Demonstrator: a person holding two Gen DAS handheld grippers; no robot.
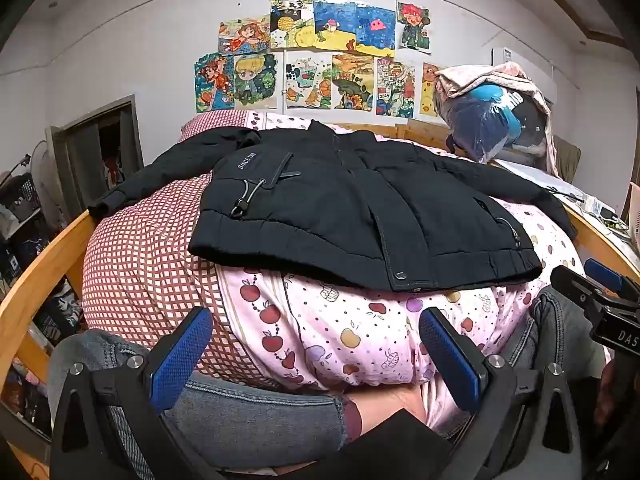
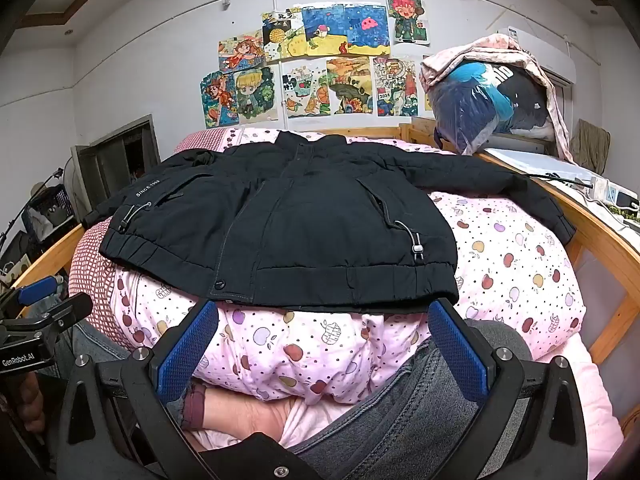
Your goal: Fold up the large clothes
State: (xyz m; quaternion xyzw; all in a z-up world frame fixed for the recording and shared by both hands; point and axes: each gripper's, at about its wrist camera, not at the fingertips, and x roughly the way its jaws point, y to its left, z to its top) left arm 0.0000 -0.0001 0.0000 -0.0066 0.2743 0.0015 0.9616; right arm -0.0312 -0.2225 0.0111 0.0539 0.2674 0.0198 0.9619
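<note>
Left gripper [image 1: 316, 354], right gripper [image 2: 326, 344]: both spread apart, holding nothing, near hem of black jacket [image 2: 280, 220] spread flat on pink quilt [image 2: 520, 264].

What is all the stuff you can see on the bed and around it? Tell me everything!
jacket: one, black, spread flat on the quilt
quilt: one, pink with apples, red-checked side, heaped on the bed
bed frame: one, light wood, around the quilt
drawings: about a dozen, colourful, on the white wall
bag of clothes: one, clear plastic, blue inside, far right corner
left gripper: one, black with blue pads, open
right gripper: one, same colours, open
legs in jeans: grey-blue, nearest the cameras
</note>
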